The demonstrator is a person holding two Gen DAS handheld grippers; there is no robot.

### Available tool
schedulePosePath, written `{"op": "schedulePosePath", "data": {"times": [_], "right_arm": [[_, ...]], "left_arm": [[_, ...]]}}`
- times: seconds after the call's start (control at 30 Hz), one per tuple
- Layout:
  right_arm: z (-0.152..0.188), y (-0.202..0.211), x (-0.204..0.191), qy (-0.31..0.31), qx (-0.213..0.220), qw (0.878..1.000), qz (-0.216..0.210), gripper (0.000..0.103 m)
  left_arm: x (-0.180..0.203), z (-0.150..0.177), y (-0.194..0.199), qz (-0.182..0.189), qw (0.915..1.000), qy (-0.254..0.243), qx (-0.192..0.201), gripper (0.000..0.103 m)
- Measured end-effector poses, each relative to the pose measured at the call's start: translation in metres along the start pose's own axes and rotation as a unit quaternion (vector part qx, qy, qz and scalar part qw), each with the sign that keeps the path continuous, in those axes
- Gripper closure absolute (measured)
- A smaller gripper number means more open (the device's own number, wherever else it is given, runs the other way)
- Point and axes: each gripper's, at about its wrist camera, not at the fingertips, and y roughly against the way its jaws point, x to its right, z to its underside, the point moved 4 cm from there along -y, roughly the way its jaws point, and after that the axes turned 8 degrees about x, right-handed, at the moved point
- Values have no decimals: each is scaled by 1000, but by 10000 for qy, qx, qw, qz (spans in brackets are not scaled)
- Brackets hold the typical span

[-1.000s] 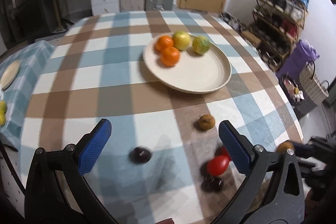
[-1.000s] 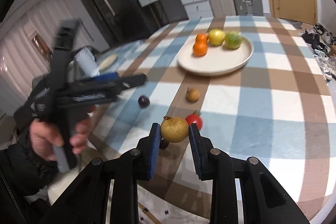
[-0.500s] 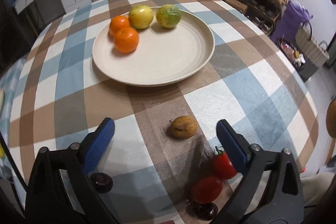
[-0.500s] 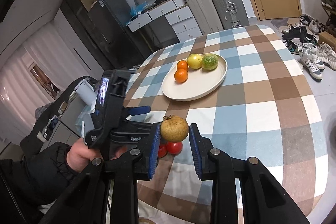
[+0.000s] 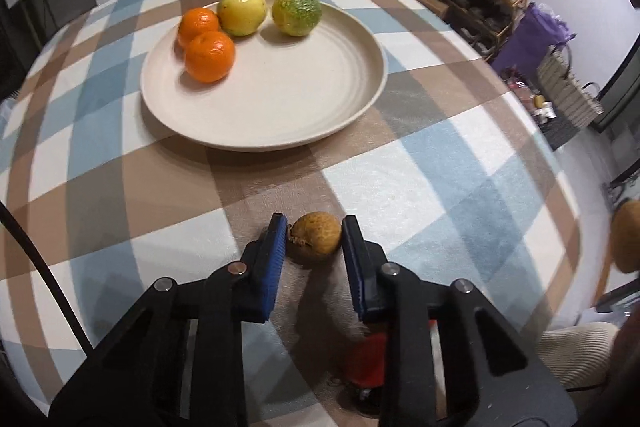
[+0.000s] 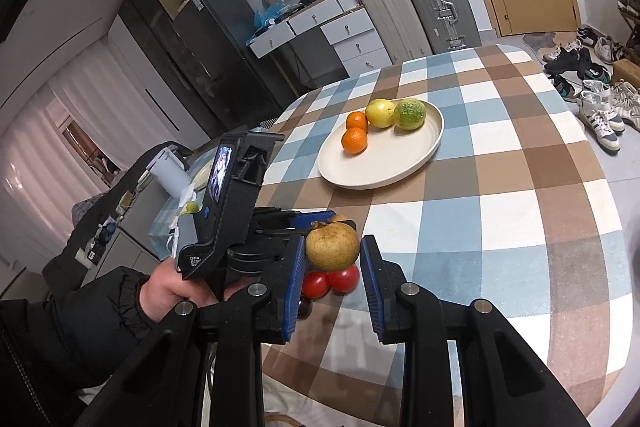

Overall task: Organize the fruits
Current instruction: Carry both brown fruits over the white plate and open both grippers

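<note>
Since half a second ago the left gripper (image 5: 314,239) has dropped low to the table and narrowed from a wide spread, so its blue pads now sit on either side of a small brown fruit (image 5: 317,238) lying on the checked tablecloth (image 5: 440,187). Whether the pads actually press the skin cannot be told; a thin gap seems to remain on the left side.

Near the person's edge of the table two red tomatoes (image 6: 330,281) lie side by side, with a dark round fruit (image 6: 303,308) just beside them, half hidden behind the right gripper's left finger. From the left wrist view the tomatoes show only as a red blur (image 5: 366,361) behind the gripper's right arm.

Farther across the table stands a cream plate (image 5: 312,95). It holds four fruits along its far-left part — two oranges (image 5: 209,55) touching each other, a yellow fruit (image 5: 242,11) against the farther orange, and a green-and-yellow fruit (image 5: 297,12) just to the right.

Raised above the table, the right gripper (image 6: 332,263) holds a larger brown round fruit (image 6: 332,245) clamped between its blue pads at a narrow opening, directly over the tomatoes in its view. The person's left hand (image 6: 180,287) grips the left tool's handle.
</note>
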Motion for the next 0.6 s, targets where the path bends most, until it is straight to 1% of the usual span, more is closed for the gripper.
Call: {"op": "schedulePosePath", "data": {"times": [0.1,0.33,0.5,0.6], "right_arm": [[0,0,0,9,-5,10000,-5,74],[2,-2,5,-1,-47,10000,56,74],[4,-7,7,-29,-61,9999,132,74],[4,-12,7,-31,-101,9998,172,74]], "left_arm": [[3,-2,7,-85,9998,-131,147,78],[8,-7,33,-58,9987,-176,481,78],[3,-14,53,-14,9973,-52,727,78],[-7,-21,65,181,9962,137,841,78]]}}
